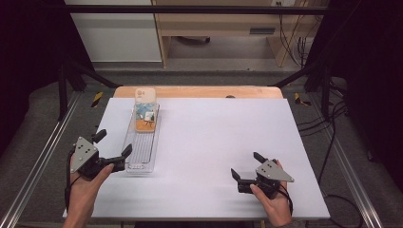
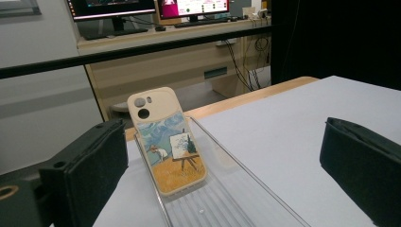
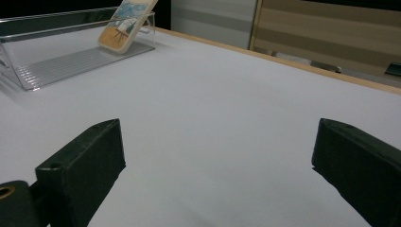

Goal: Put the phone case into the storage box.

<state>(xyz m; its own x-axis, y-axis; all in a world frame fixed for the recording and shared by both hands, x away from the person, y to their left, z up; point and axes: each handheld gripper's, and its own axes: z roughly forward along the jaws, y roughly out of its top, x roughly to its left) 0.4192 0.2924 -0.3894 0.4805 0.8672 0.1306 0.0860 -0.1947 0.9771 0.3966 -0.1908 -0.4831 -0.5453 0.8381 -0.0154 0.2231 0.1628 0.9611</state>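
A cream phone case (image 1: pixel 145 110) (image 2: pixel 166 140) (image 3: pixel 127 21) with a painted picture leans tilted on the far end of a clear ridged plastic tray (image 1: pixel 140 151) (image 2: pixel 227 208) (image 3: pixel 56 59) at the table's left. My left gripper (image 1: pixel 113 145) (image 2: pixel 222 175) is open at the tray's near left end, its jaws wide apart with nothing between them. My right gripper (image 1: pixel 246 165) (image 3: pixel 217 165) is open low over the bare white table surface (image 1: pixel 218 137) at the near right, holding nothing.
The white surface lies on a wooden table whose far edge (image 1: pixel 199 91) shows behind the tray. Black frame bars (image 1: pixel 190 9) cross above and at the sides. A desk with monitors (image 2: pixel 142 9) stands beyond the table.
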